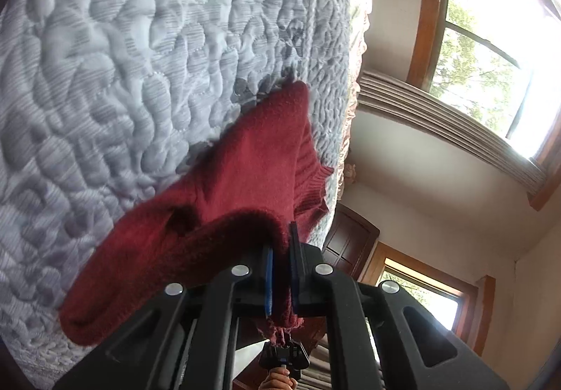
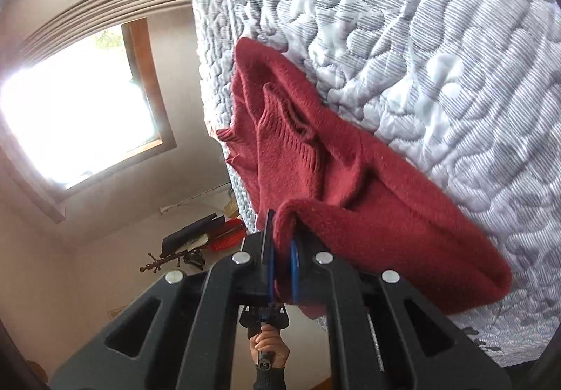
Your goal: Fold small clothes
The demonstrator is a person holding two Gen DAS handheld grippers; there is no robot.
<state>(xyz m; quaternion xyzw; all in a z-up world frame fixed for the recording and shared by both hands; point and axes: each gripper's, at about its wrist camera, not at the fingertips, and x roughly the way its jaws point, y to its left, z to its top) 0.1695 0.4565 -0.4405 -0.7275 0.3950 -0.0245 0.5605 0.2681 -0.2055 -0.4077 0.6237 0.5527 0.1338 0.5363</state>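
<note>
Left gripper [image 1: 281, 251] is pinching one edge of the red knit garment [image 1: 224, 179], fingers pressed together on the fabric. Right gripper [image 2: 280, 257] is clamping another edge of the same garment [image 2: 350, 186], also closed on cloth. Garment is hanging between both grippers, its far part lying on the grey quilted mattress [image 1: 122, 57] near the mattress edge. Windows [image 1: 491, 50] are showing beyond.

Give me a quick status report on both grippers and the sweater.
Left gripper shut on red sweater. Right gripper shut on it too. Sweater lifted, far end draped on quilted mattress. Nothing in the way.
</note>
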